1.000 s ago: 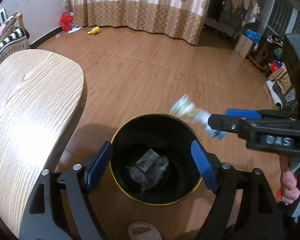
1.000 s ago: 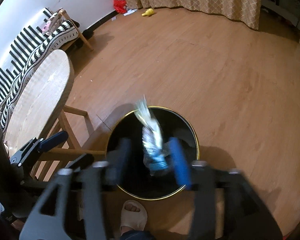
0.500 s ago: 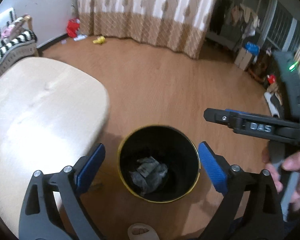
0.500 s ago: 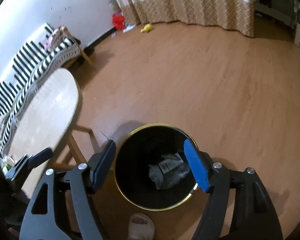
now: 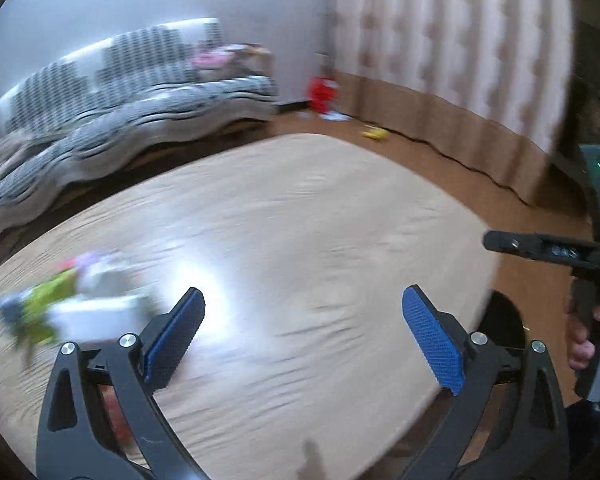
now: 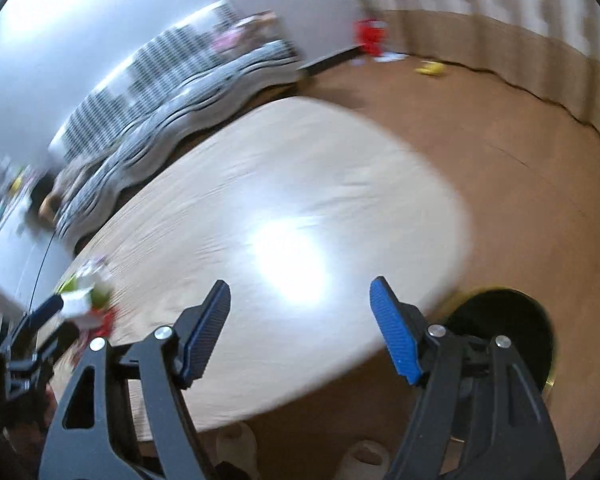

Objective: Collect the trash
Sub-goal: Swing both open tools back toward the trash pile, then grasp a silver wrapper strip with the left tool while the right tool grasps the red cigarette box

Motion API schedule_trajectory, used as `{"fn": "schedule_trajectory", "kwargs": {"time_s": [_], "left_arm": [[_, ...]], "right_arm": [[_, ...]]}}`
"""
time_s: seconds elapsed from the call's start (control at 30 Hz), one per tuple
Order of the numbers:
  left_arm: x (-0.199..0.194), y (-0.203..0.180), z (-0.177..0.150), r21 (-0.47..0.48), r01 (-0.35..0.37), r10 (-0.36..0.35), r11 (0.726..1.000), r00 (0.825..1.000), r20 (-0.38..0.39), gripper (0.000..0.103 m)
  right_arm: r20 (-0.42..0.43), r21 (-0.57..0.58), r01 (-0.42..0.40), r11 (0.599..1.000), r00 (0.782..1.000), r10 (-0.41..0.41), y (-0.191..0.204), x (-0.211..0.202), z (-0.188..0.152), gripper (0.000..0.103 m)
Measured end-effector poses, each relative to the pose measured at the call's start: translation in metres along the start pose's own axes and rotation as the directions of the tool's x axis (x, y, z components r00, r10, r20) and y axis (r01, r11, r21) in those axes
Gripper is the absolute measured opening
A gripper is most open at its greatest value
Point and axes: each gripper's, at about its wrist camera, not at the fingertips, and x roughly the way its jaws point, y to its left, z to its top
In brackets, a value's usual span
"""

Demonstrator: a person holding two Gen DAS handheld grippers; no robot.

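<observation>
Both views are motion-blurred. My left gripper [image 5: 304,336] is open and empty above the light wooden table [image 5: 300,220]. Blurred trash, a green, white and purple wrapper pile [image 5: 64,304], lies on the table to the left of its left finger. My right gripper [image 6: 300,328] is open and empty over the table's near edge [image 6: 300,208]. The same wrapper pile [image 6: 88,292] shows at the table's far left. The black bin with a gold rim [image 6: 508,328] stands on the floor, right of the right gripper. In the left wrist view the right gripper's tool [image 5: 548,248] shows at the right.
A striped sofa [image 5: 132,120] stands behind the table. Curtains [image 5: 440,40] hang at the back right. A red object [image 5: 320,92] and a yellow toy [image 5: 374,134] lie on the wooden floor. My slippered feet [image 6: 236,444] show below the table edge.
The right gripper let the wrapper drop into the bin and opened. Both grippers then swung up and left, from over the bin to over the table.
</observation>
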Motion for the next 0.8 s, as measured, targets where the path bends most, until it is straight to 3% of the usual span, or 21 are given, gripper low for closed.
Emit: {"fn": "schedule_trajectory", "kwargs": {"time_s": [0.13,0.23,0.37,0.47,0.67,0.8], "left_arm": [[-0.031,0.085,-0.027,-0.099,-0.097,0.096,0.99,0.995,-0.01,0.096],[-0.047,0.134,-0.053,-0.115,-0.16,0.157,0.98,0.987,-0.029,0.096],[-0.056,0.187,-0.08,-0.174,-0.173,0.162,0.969,0.984,-0.079,0.096],[-0.051,0.202,-0.093,-0.17,-0.166,0.147,0.971,0.982,-0.122,0.096],[-0.028,0.202,-0.106,-0.082,-0.15,0.134,0.985,0.975,-0.177,0.096],[-0.019,0.198,-0.118,-0.074,-0.14,0.123,0.987,0.972,-0.201,0.096]], "right_arm": [[-0.068,-0.135,-0.081,0.987,0.995,0.073,0.09,0.027,-0.01,0.07],[-0.104,-0.207,-0.12,0.971,0.99,0.1,0.145,0.043,-0.019,0.07],[-0.153,-0.271,-0.147,0.951,0.982,0.108,0.196,0.066,-0.033,0.07],[-0.197,-0.313,-0.157,0.937,0.976,0.098,0.228,0.086,-0.046,0.07],[-0.254,-0.356,-0.198,0.913,0.961,0.109,0.273,0.109,-0.065,0.07],[-0.294,-0.355,-0.247,0.902,0.945,0.143,0.299,0.118,-0.075,0.07]]}}
